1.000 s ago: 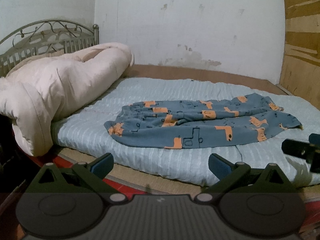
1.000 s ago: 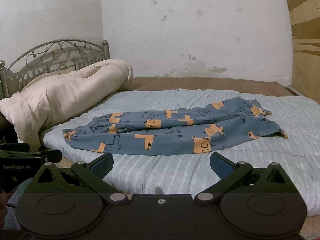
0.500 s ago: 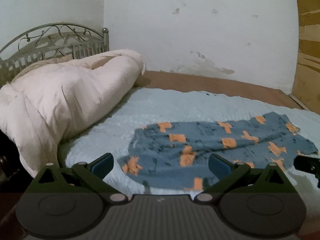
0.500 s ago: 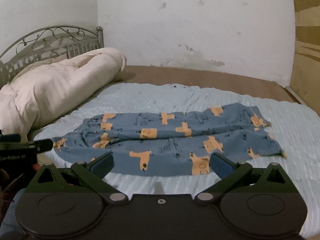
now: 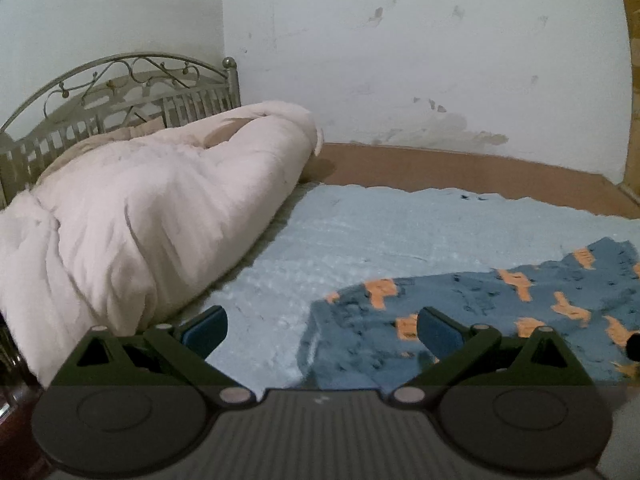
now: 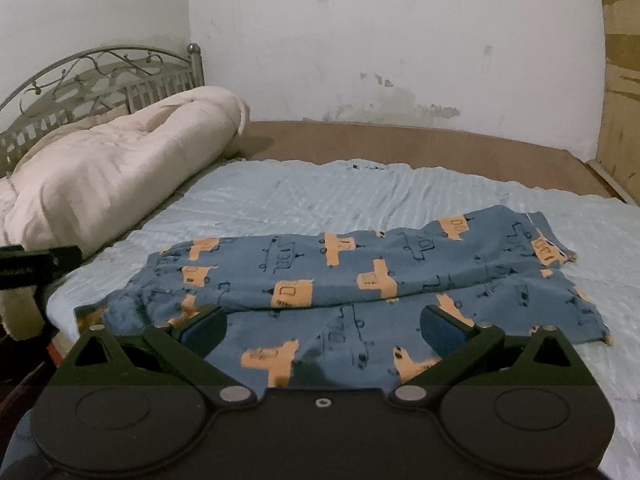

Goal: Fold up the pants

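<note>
One pair of pants, blue with orange print, lies flat on the light blue bed cover, legs side by side. The left wrist view cuts off its right portion and is blurred. Left gripper: jaws apart, holding nothing, over the waist end. Right gripper: jaws apart, empty, above the near leg. One rolled white quilt partly hides one metal headboard.
</note>
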Motion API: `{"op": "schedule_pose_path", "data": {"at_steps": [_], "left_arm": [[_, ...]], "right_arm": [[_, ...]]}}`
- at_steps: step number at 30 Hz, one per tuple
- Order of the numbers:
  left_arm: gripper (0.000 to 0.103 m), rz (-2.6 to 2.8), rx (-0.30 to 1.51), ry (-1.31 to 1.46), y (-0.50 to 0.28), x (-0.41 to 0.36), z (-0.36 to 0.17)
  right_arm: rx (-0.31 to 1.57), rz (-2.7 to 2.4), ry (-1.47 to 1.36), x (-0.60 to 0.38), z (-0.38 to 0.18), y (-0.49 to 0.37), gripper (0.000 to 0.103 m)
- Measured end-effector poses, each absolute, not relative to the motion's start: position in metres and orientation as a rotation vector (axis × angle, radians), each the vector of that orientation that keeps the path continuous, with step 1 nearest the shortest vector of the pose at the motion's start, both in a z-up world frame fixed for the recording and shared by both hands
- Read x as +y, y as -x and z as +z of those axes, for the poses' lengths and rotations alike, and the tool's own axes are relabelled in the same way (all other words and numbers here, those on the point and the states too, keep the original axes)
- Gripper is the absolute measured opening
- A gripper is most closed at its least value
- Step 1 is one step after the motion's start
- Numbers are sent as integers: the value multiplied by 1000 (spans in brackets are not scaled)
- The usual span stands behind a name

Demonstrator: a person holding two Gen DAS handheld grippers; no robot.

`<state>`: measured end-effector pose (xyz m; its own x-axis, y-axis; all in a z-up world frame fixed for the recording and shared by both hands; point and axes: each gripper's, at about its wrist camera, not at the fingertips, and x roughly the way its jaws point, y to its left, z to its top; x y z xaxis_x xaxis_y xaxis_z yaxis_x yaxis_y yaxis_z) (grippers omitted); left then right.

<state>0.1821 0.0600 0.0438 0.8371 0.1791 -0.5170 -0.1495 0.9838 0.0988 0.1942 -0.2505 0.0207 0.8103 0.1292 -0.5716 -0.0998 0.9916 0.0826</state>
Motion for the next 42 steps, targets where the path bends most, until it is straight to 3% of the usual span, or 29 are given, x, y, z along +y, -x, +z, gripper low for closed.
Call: {"op": "schedule_pose_path", "data": {"at_steps": [14, 36, 42], "left_arm": [[102, 161, 603, -171, -278, 79, 22], [102, -74, 666, -324, -397, 75, -28], [102, -230, 689, -316, -426, 81, -44]], "right_arm": [[518, 250, -7, -266, 5, -292, 102], [707, 609, 287, -261, -45, -474, 102], [796, 684, 316, -253, -61, -512, 96]]}}
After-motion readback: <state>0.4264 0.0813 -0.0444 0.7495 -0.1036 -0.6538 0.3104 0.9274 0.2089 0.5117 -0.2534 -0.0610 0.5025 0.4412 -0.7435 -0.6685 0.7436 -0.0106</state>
